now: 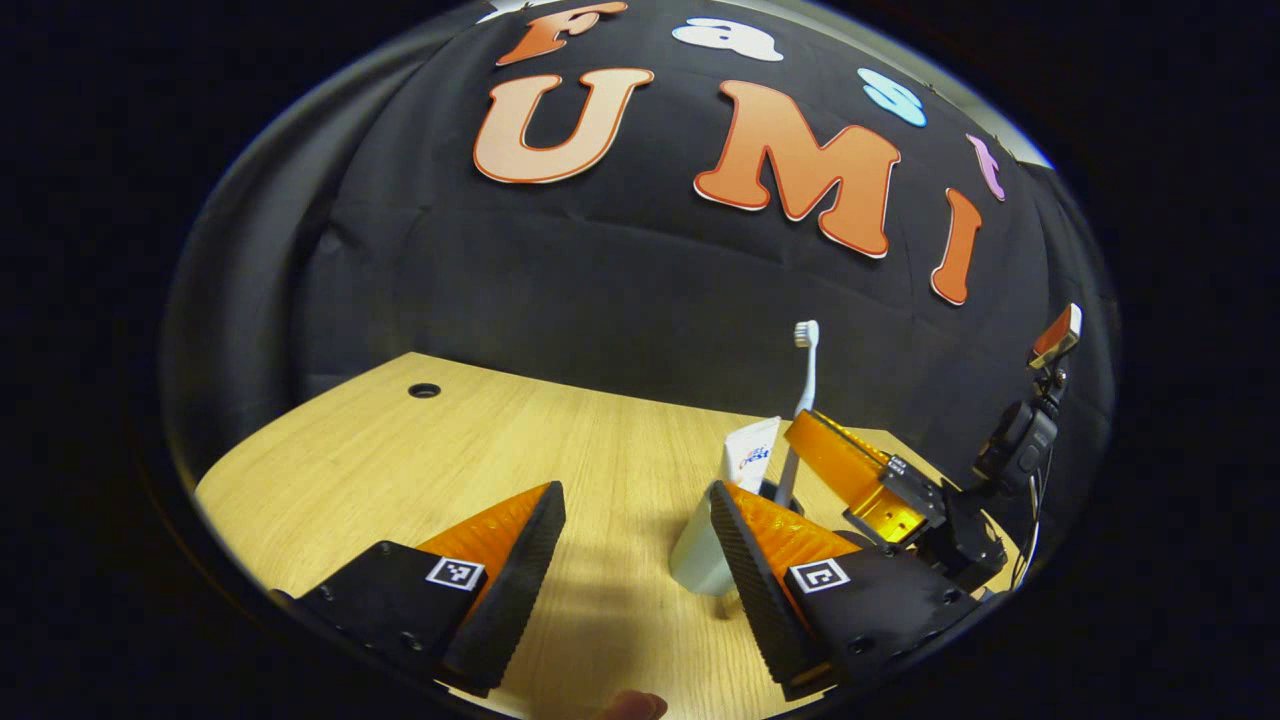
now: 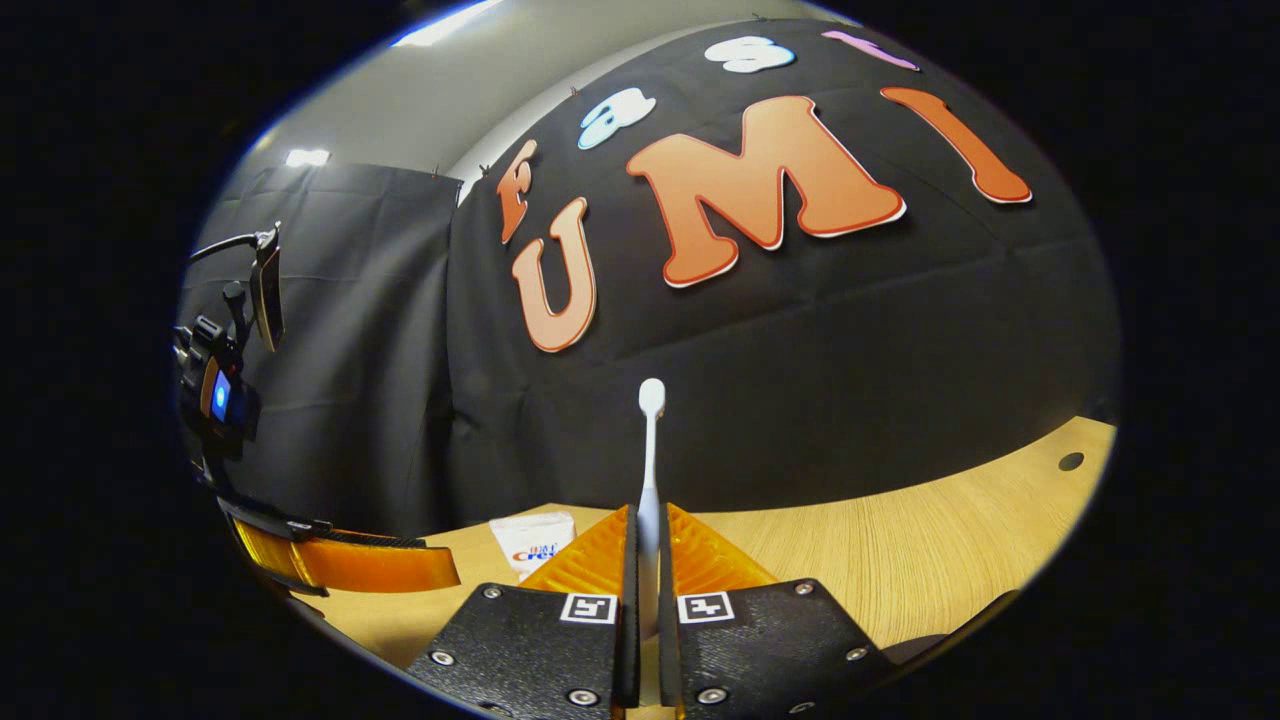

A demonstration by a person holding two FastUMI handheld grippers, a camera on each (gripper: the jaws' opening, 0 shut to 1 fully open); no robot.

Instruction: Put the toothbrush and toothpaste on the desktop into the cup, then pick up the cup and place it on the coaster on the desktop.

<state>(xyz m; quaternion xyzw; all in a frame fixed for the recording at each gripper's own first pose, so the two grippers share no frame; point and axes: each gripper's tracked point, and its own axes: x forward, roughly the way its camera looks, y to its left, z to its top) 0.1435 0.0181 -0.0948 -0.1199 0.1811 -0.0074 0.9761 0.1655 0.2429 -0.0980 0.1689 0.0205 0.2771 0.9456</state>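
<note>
Right tool point(image 2: 648, 600) gripped the upright toothbrush point(image 2: 650, 470) over the cup point(image 1: 700, 555); left tool point(image 1: 635, 560) stood open beside it.

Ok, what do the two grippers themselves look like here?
The left gripper and right gripper match: black bodies with screws, a square black-and-white marker at each finger's base, wedge-shaped fingers, ribbed pads.
</note>
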